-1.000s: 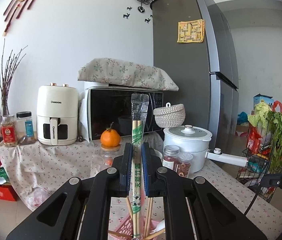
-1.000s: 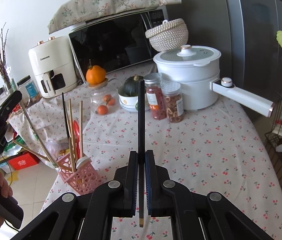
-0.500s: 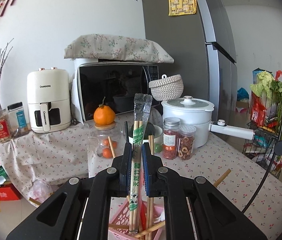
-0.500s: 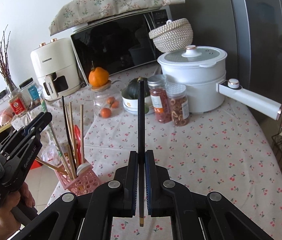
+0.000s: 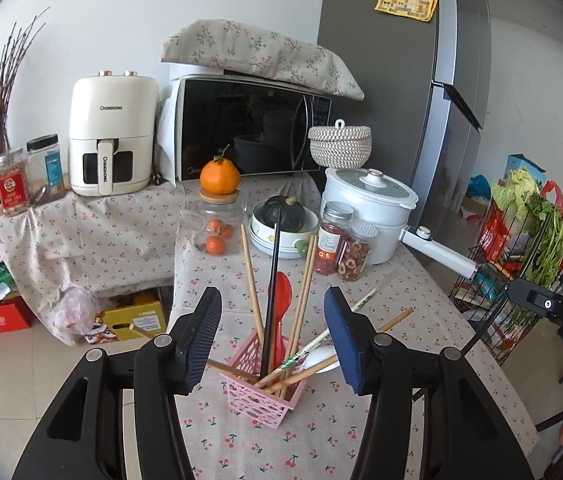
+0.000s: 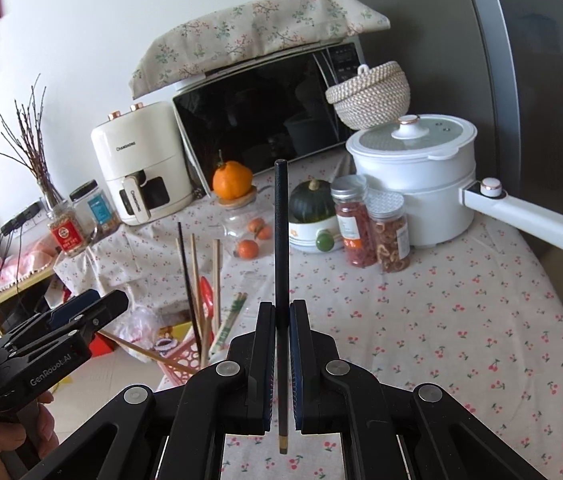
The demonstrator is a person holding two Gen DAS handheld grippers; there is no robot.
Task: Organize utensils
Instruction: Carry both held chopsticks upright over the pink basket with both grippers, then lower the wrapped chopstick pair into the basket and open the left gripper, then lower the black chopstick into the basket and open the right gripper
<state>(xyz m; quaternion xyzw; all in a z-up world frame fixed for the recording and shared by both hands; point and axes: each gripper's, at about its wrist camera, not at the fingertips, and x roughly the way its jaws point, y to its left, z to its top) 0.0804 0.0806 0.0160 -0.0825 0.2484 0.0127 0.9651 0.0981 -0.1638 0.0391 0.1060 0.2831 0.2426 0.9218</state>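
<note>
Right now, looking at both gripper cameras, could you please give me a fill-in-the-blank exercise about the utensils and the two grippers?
1. The right gripper is shut on a single ____ chopstick.
2. The utensils stand in a ____ basket on the tablecloth.
3. The spoon that stands in the basket is ____ in colour.
4. The left gripper has just been opening; its jaws stand ____ with nothing pressed between them.

Missing words: black; pink; red; open

Holder (image 5: 259, 398): I see it near the counter's (image 5: 361, 420) front left edge, chopsticks (image 5: 251, 280) standing in it.
Jars (image 5: 345, 246): behind it, to the right.
Pot (image 5: 369, 208): behind the jars.
Microwave (image 5: 249, 128): at the back.
</note>
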